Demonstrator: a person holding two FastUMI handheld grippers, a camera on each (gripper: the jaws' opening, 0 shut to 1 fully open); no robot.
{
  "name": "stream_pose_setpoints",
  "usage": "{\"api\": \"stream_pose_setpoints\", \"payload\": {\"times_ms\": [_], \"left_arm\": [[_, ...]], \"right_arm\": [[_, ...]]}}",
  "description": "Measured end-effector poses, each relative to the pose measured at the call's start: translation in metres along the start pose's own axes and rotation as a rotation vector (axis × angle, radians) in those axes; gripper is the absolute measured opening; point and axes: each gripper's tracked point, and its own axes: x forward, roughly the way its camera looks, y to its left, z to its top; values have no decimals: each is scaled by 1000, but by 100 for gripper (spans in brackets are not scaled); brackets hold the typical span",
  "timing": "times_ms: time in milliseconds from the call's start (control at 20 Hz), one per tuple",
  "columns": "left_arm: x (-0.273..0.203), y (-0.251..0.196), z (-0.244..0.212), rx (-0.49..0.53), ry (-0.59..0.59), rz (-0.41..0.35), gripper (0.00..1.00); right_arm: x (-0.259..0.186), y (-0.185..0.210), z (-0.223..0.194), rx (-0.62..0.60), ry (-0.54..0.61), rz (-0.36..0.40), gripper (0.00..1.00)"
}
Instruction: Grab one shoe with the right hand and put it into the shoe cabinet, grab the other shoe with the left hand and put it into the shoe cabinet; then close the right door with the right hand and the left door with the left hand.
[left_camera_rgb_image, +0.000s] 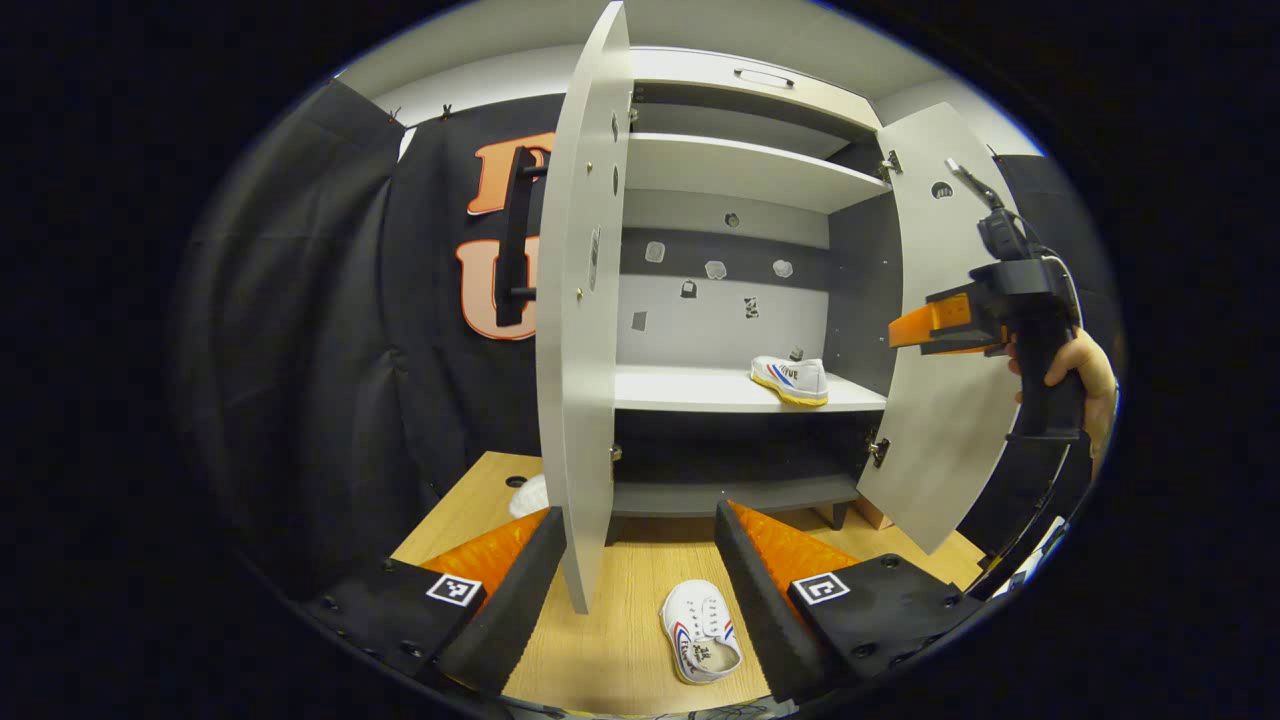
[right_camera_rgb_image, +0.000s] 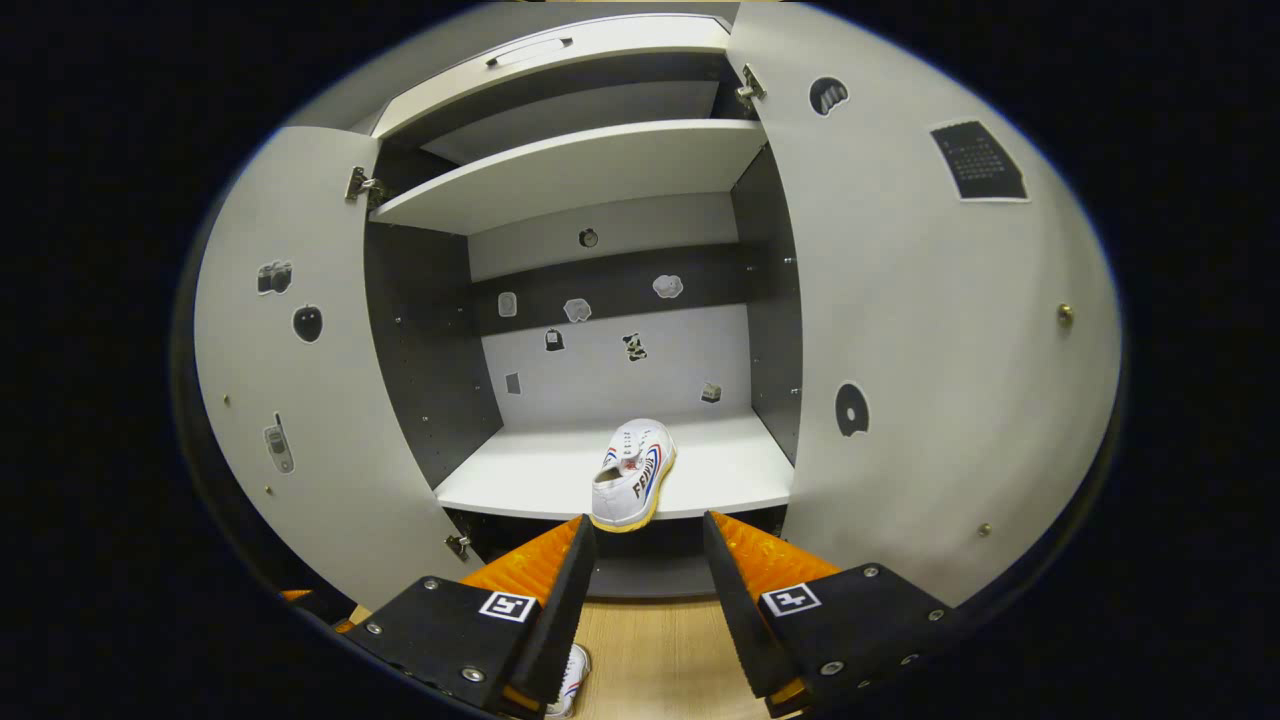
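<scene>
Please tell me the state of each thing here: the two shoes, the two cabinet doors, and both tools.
Shoe on shelf: placed inside the shoe cabinet, lying on its side.
Shoe on floor: not yet picked up.
Left door: open.
Right door: open.
Left tool: open, empty.
Right tool: open, empty.

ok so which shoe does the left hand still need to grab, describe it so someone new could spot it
Start at the shoe cabinet with both doors swung open, then drop to the wooden floor in front of it. The shoe on the floor lies there between the left gripper fingers. Its twin, the shoe on the shelf, already sits inside the cabinet; this one is still outside it.
</scene>
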Motion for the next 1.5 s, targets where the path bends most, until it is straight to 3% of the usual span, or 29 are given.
{"api": "stream_pose_setpoints", "payload": {"times_ms": [250, 450, 850, 1250, 1500], "left_arm": [[26, -15, -74, 0, 126, -20, 99], [51, -21, -149, -40, 292, -27, 97], [84, -15, -265, -25, 521, -2, 98], [92, -26, -309, -19, 663, -39, 98], [94, -27, -311, -45, 680, -66, 98]], "right_arm": [[-55, -12, -5, -9, -60, -8, 72], [-92, -27, -7, 8, -113, -35, 76], [-128, -61, -21, 28, -122, -106, 92], [-132, -84, -47, 50, -60, -139, 93], [-126, -87, -53, 73, -40, -123, 93]]}}
